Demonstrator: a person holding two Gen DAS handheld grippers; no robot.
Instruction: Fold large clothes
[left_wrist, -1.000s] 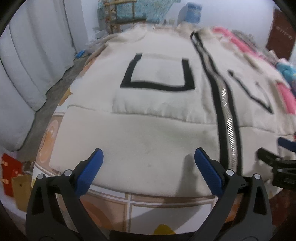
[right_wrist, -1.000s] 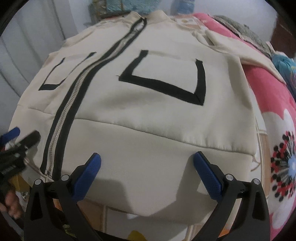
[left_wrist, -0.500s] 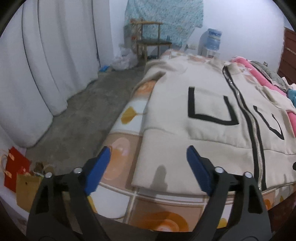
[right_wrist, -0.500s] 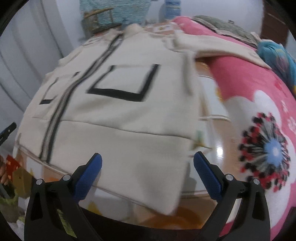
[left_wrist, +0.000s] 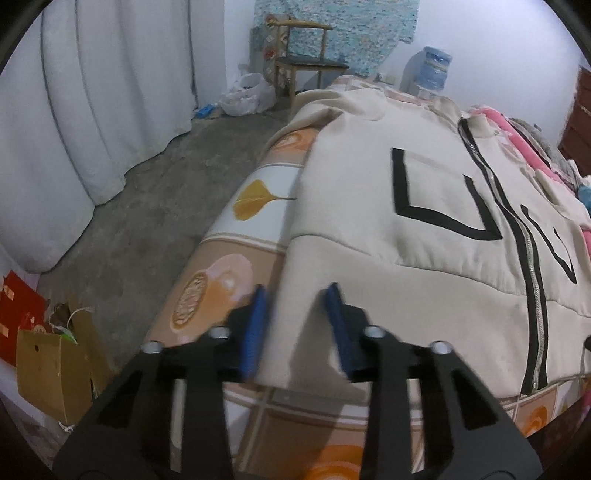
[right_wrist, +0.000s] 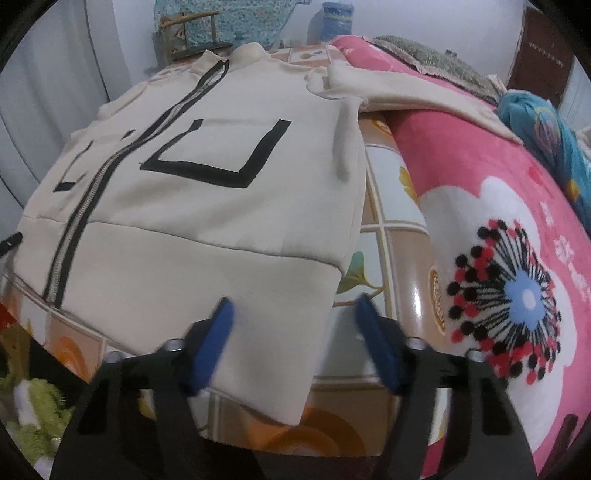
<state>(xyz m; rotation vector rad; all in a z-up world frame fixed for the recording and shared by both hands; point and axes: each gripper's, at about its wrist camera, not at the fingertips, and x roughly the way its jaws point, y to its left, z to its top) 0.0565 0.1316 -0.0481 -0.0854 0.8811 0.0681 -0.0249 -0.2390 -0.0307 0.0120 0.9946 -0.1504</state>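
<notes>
Cream zip jacket spread flat on the tiled-print bed cover — pink floral blanket just beside. Left gripper parted, straddling the hem's left corner; right gripper parted around the right corner. Paper bags on the floor — wooden chair beyond.

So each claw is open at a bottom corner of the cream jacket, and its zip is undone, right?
Not quite: the zip is done up, as the right wrist view shows. The rest holds: the left claw and right claw are open at the jacket's bottom corners.

Cream jacket with black trim; pink flowered blanket.
</notes>
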